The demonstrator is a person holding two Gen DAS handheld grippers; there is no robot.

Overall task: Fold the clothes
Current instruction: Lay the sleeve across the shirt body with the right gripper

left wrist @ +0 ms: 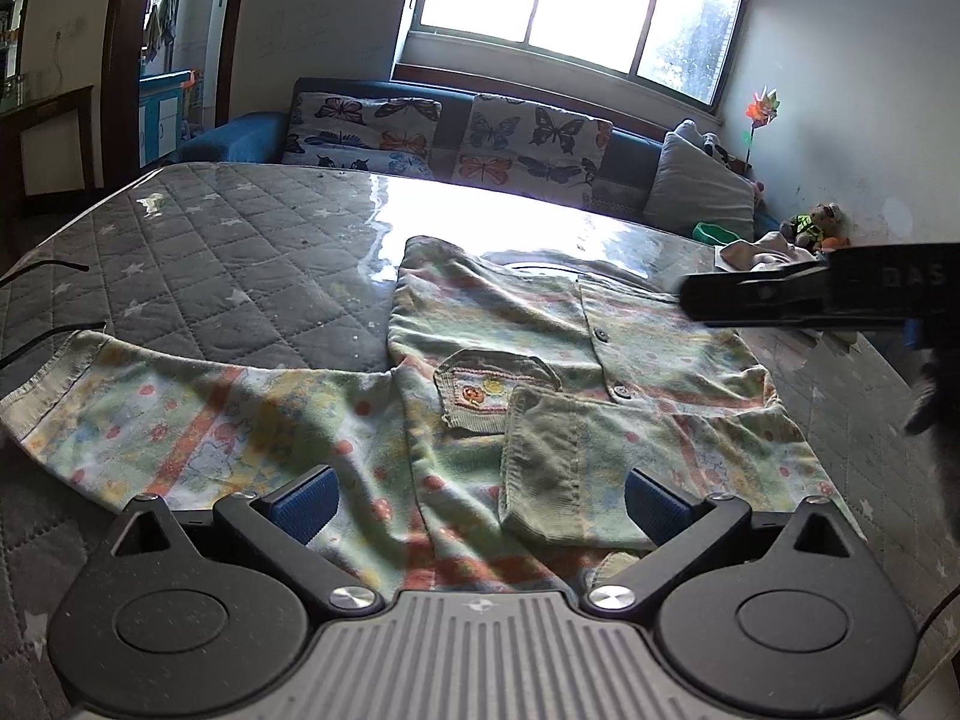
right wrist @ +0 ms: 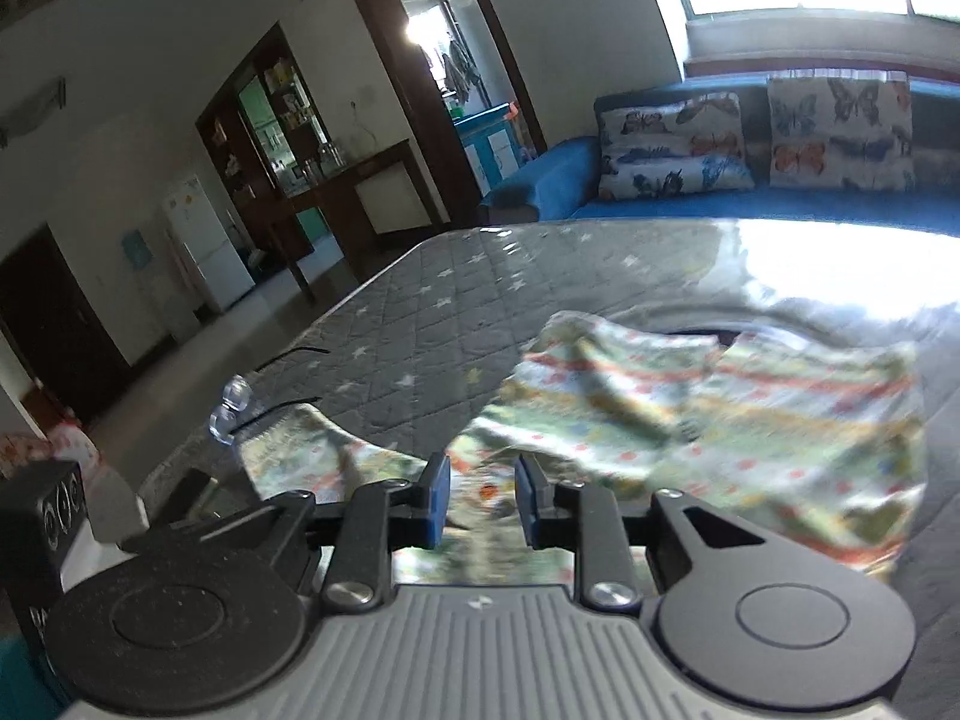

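The patterned garment lies mid-frame on the quilted bench, one sleeve folded across the chest, the other stretched lower left. Your left tongs stand spread above it; your right tongs are narrowly parted, gripping nothing visible. Judged mid-fold: the outstretched sleeve needs bringing in.

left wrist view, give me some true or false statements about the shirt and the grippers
1. The shirt lies on a grey quilted mat. True.
2. The left hand-held gripper is clamped shut on the shirt. False: its jaws stand wide apart over the cloth.
3. One sleeve is folded across the shirt's front. True.
4. The other sleeve is folded in too. False: it lies stretched out to the side.
5. The right hand-held gripper holds a sock. False: a gap shows between its pads, nothing in it.
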